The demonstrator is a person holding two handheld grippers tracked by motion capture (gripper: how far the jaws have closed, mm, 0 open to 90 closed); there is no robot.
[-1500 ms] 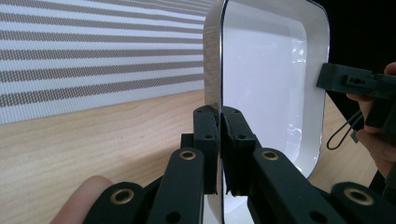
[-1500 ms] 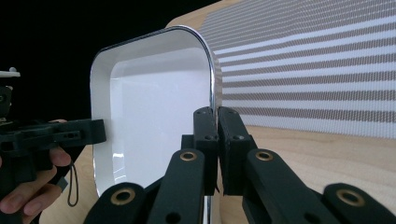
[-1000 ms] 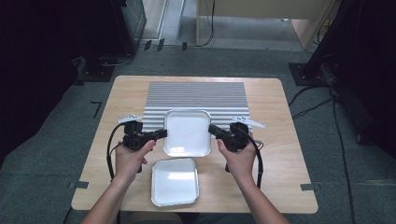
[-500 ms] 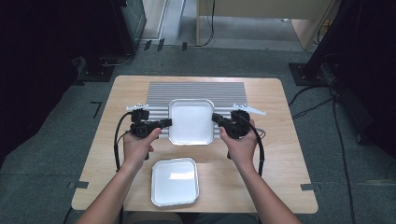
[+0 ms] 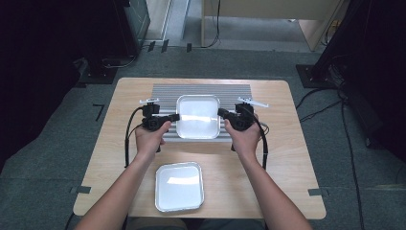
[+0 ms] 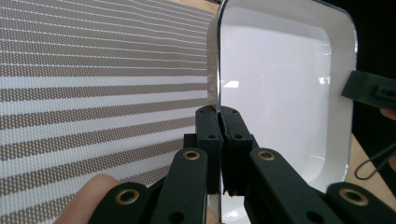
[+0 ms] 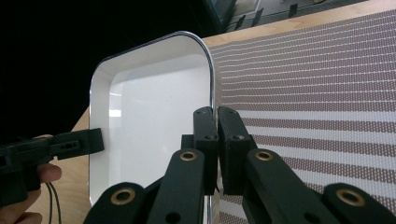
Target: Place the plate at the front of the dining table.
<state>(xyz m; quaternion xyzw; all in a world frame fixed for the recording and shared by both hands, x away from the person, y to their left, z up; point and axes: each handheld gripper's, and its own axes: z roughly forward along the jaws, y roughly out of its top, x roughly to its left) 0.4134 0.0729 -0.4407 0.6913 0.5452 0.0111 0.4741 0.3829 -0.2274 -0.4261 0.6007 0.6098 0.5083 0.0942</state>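
Both tongs clamp opposite rims of the white tray [image 5: 197, 116]: left tongs [image 5: 175, 116] on one side, right tongs [image 5: 221, 113] on the other. Tray sits over the striped mat [image 5: 163, 93]; second tray [image 5: 179, 187] near tabletop [image 5: 287, 158] front edge.

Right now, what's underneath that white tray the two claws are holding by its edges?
Under the tray, held by the left gripper and right gripper, lies the striped mat on the wooden table. The mat beneath the tray's middle is covered, so anything there is hidden.
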